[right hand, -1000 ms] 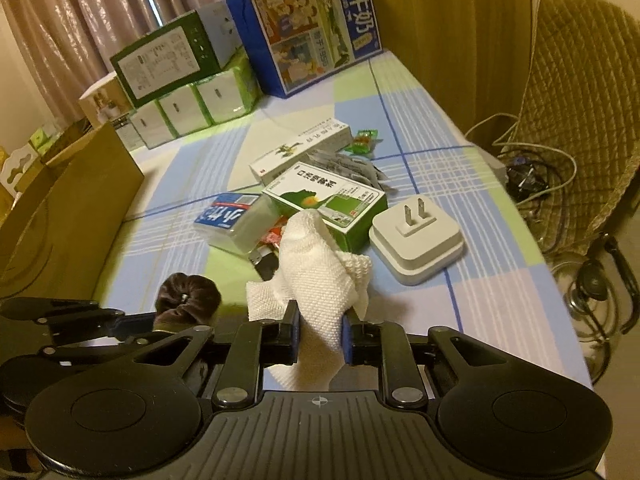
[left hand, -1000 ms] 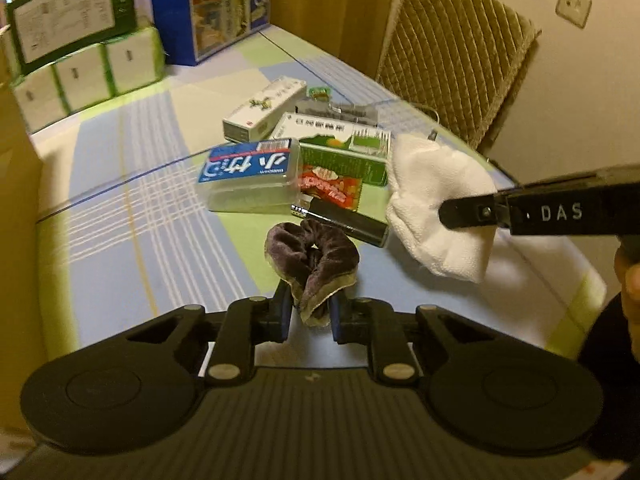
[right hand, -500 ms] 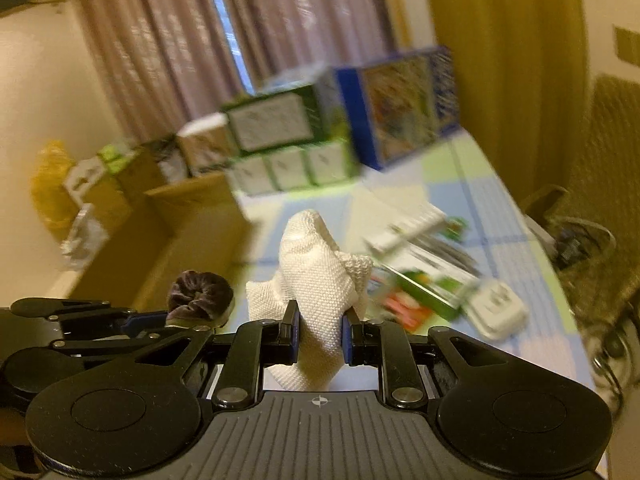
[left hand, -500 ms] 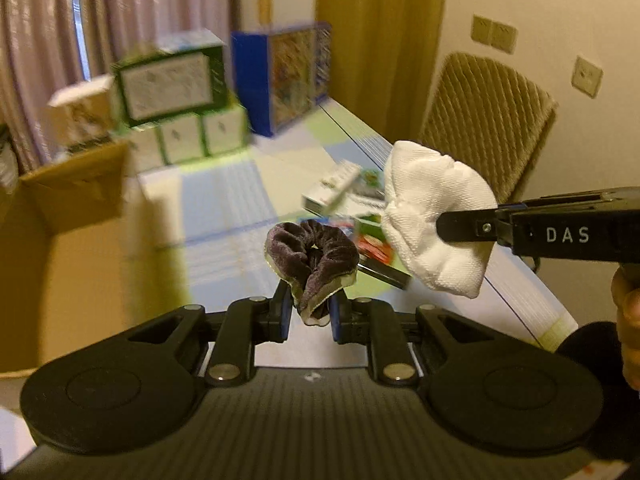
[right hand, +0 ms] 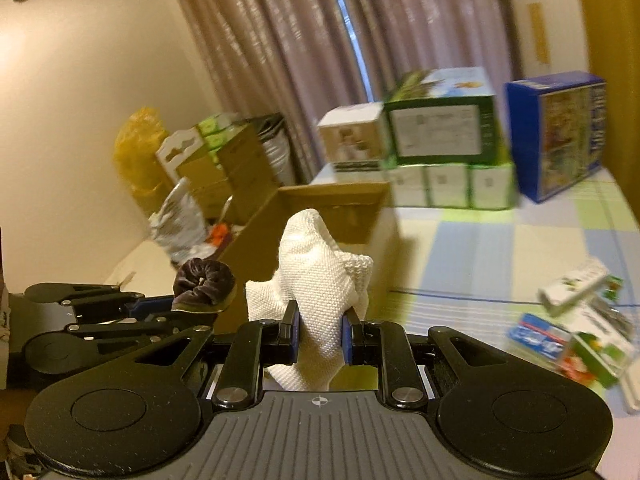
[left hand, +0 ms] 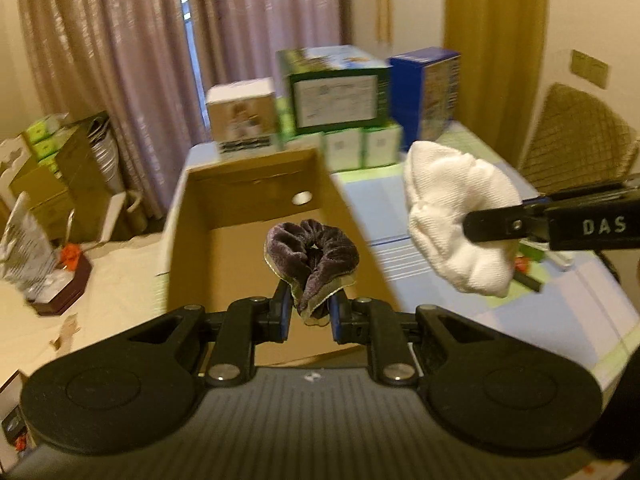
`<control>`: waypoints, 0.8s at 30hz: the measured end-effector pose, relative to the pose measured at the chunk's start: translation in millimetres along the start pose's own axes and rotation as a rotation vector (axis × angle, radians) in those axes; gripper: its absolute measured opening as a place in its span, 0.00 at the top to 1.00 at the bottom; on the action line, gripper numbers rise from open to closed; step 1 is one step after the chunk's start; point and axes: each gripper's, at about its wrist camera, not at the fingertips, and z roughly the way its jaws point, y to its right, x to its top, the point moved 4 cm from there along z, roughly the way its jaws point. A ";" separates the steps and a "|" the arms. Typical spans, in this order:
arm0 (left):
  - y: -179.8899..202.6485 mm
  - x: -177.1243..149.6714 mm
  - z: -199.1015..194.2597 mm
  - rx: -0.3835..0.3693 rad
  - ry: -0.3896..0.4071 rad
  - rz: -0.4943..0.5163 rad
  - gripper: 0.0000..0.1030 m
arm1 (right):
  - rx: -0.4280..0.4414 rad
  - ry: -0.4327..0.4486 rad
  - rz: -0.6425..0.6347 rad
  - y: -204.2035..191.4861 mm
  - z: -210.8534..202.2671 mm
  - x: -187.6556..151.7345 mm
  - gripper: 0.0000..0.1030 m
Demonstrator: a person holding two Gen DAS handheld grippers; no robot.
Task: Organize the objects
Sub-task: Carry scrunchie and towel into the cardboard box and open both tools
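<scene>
Left wrist view: the left tool (left hand: pixel 307 312) grips the purple scrunchie (left hand: pixel 311 249) directly above the open cardboard box (left hand: pixel 256 216) at the worktop's left edge. Just to its right, the right tool (right hand: pixel 319 333) pinches the white cloth (right hand: pixel 320 284) over the box's right wall, so the left is likely nearer a straight drop.

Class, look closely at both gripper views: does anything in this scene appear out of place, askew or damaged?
Nothing looks damaged. The scrunchie and white cloth are held cleanly; only the small packets lie jumbled on the table.

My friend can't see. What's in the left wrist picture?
The left tool pinches a dark purple scrunchie above an open cardboard box. On the right, the other tool holds a white cloth over a checked table.
</scene>
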 end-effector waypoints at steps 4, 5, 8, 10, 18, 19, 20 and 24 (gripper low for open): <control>-32.2 -5.0 13.1 0.024 -0.026 -0.026 0.85 | 0.014 -0.038 -0.026 -12.8 36.4 8.5 0.84; -37.5 -6.9 16.8 0.024 -0.032 -0.032 0.85 | 0.014 -0.046 -0.029 -14.6 44.0 9.8 0.84; -48.6 -10.4 32.5 0.026 -0.050 -0.039 0.85 | 0.015 -0.066 -0.036 -18.3 63.0 13.0 0.84; -55.0 -12.9 42.0 0.025 -0.061 -0.043 0.85 | 0.013 -0.075 -0.035 -19.2 70.5 13.3 0.84; -63.0 -14.3 80.7 0.015 -0.077 -0.040 0.78 | 0.012 -0.107 -0.021 -9.8 105.5 11.7 0.83; -63.7 -14.5 84.2 0.020 -0.073 -0.036 0.72 | 0.011 -0.106 -0.022 -8.5 109.5 11.6 0.81; -65.1 -14.7 88.3 0.027 -0.066 -0.029 0.57 | 0.016 -0.098 -0.026 -7.4 112.2 11.7 0.80; -71.6 -16.8 92.7 0.039 -0.059 -0.057 0.47 | 0.026 -0.060 -0.020 -2.0 117.0 15.9 0.43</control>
